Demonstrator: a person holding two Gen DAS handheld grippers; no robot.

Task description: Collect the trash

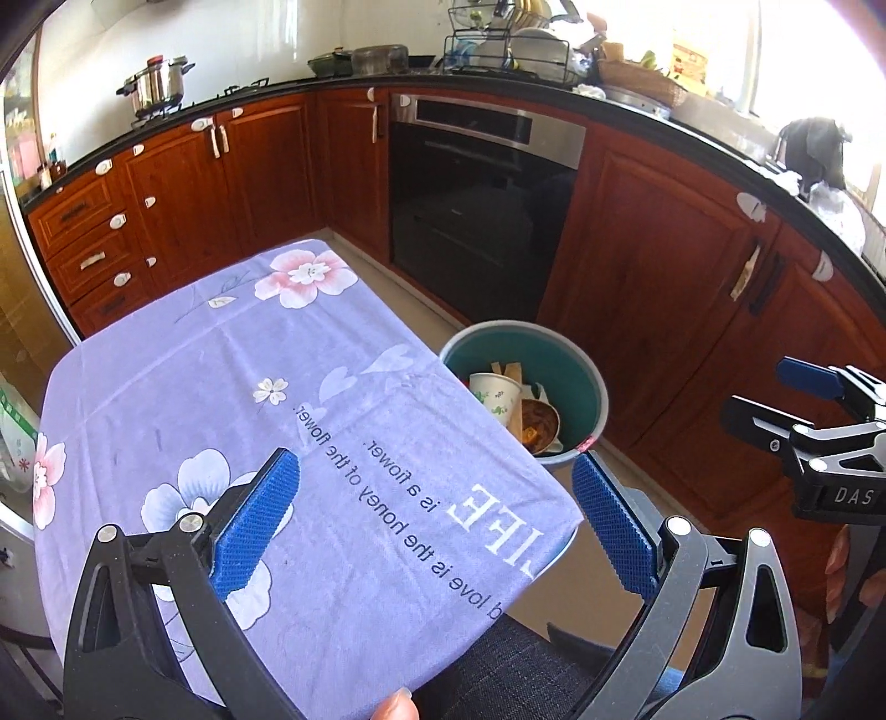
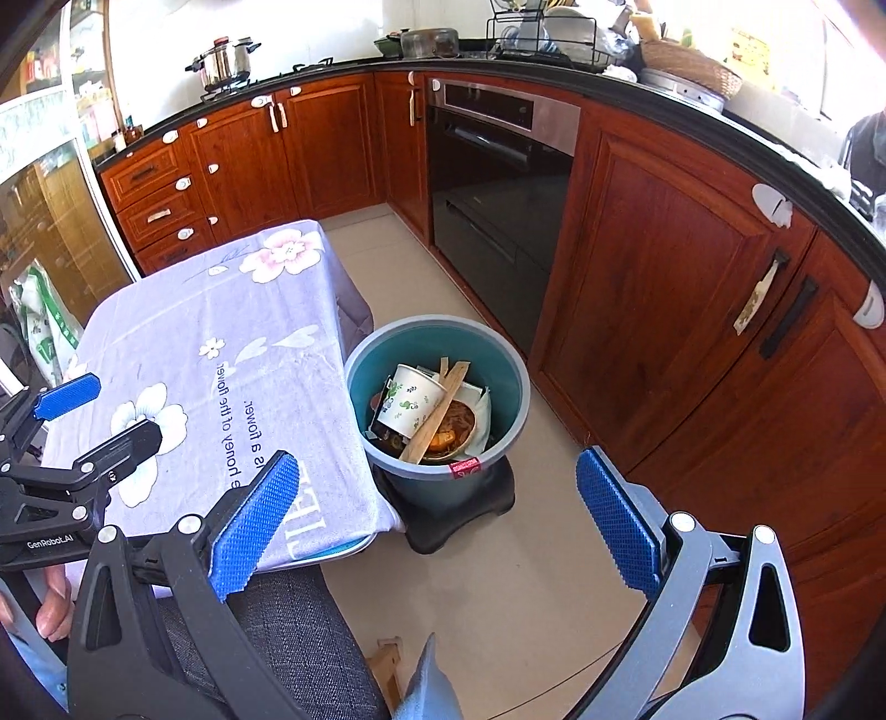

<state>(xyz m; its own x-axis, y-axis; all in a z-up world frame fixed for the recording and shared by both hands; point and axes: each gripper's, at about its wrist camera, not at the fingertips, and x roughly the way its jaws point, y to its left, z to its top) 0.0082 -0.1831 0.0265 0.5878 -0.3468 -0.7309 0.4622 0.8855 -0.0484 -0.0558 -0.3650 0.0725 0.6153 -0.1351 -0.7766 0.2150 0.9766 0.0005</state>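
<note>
Kitchen, L-shaped run of reddish wood cabinets (image 2: 653,232) w/ black countertop (image 2: 637,77). Built-in oven (image 2: 493,183) in corner stretch. Beige tile floor (image 2: 548,554). White wall (image 1: 232,39). Bright daylight from window (image 1: 819,50), right side.

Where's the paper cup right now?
The paper cup lies tilted inside the teal bin on the floor, just right of the table, resting on wooden sticks and food scraps.
</note>
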